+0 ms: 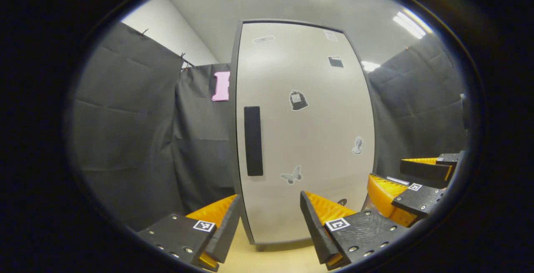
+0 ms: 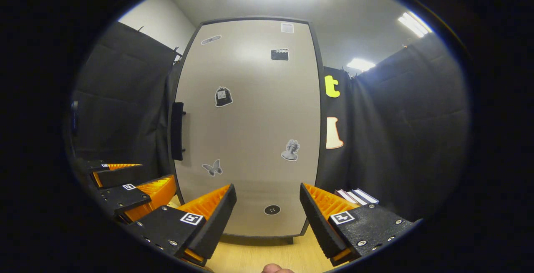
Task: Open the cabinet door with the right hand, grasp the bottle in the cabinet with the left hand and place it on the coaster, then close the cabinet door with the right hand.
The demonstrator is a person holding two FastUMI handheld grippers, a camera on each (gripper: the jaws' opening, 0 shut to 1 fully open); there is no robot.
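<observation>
A tall grey cabinet stands ahead with its door [image 1: 304,131] [image 2: 250,131] shut and several stickers on it. A dark vertical handle [image 1: 253,140] [image 2: 177,131] runs along the door's left edge. My left gripper [image 1: 269,223] hangs open in front of the door's lower part, a short way off. My right gripper [image 2: 267,216] is open too, level with the door's bottom. In the left gripper view the right gripper [image 1: 413,185] appears at the right edge; in the right gripper view the left gripper [image 2: 129,185] sits at the lower left. The bottle is hidden behind the door.
The cabinet rests on a light wooden tabletop [image 1: 271,256] [image 2: 258,254]. Black cloth walls close in on both sides. A few books [image 2: 356,196] lie to the cabinet's right. A fingertip [image 2: 273,269] peeks in at the bottom edge.
</observation>
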